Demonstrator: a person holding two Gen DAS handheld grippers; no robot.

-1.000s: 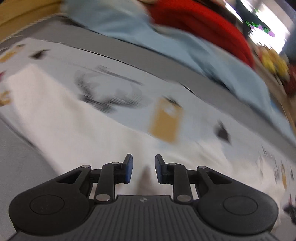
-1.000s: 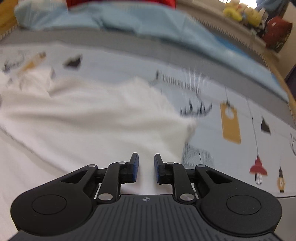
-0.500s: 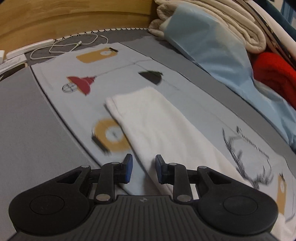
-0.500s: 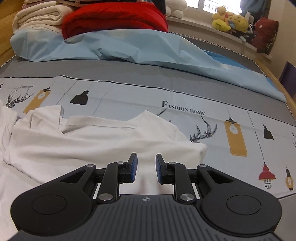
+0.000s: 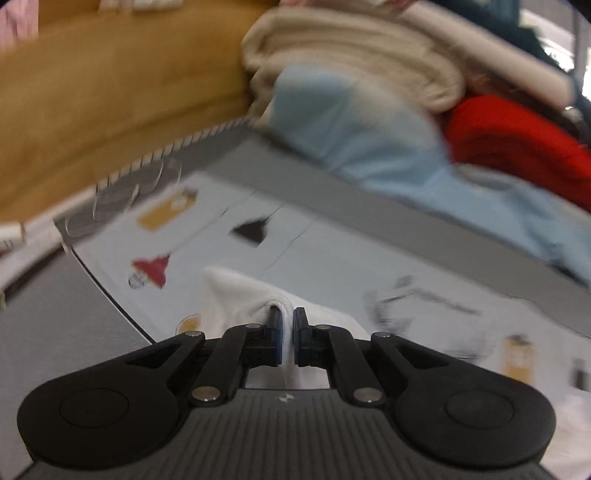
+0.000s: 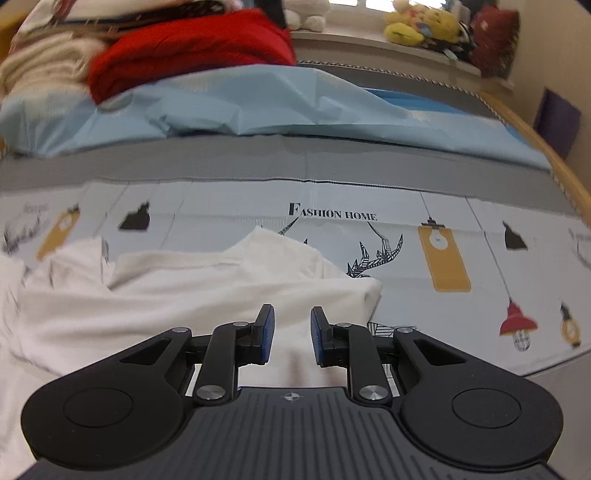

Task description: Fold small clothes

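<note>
Left wrist view: the left gripper point(image 5: 287, 317) has its jaws closing, nearly together, with a bunched fold of the white garment point(image 5: 236, 299) pinched between the blue pads. The cloth rises in a peak at the jaw tips and drapes down to the near left and right of them. It lies on the printed sheet point(image 5: 332, 266), which covers a grey bed surface point(image 5: 48, 328). Far beyond are a light blue cloth point(image 5: 351, 129), a red blanket point(image 5: 517, 140), a stack of cream blankets point(image 5: 351, 48) and a wooden board point(image 5: 110, 92) at the far left. The view is blurred.

Right wrist view: the right gripper point(image 6: 288, 325) has its jaws spread apart with a clear gap; no cloth sits between the pads. The white garment point(image 6: 184, 295) lies rumpled on the printed sheet point(image 6: 406, 206) beneath and beyond the jaws, extending to the left, its right corner just right of the jaw tips. Plush toys point(image 6: 417, 26) sit on the far ledge.
</note>
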